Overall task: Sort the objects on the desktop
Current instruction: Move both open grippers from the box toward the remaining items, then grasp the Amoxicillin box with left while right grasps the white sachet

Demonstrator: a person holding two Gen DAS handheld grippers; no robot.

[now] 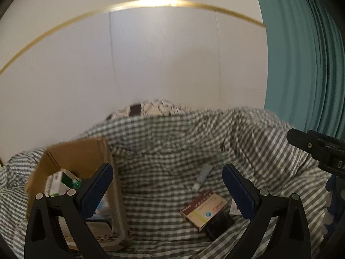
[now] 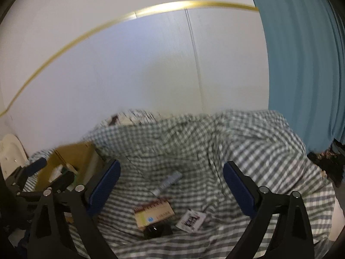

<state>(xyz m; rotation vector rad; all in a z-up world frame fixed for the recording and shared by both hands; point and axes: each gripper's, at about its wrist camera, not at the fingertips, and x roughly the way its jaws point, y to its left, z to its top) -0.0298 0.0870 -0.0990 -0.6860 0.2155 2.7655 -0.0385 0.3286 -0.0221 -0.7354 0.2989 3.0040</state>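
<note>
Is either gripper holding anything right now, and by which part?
Nothing is held. The left gripper and right gripper are both open and empty above the grey-and-white checked cloth.

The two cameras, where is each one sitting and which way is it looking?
Left wrist: sits behind the left tongs, facing the brown cardboard box and checked cloth; the right tongs' body shows at right.
Right wrist: sits behind the right tongs, facing the same cloth.
Both see the red-and-cream medicine box, grey tube, white wall.

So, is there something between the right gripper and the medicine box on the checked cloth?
Nothing visible is. The right gripper is open above the medicine box, which lies on the checked cloth with a black object touching its near edge.
</note>
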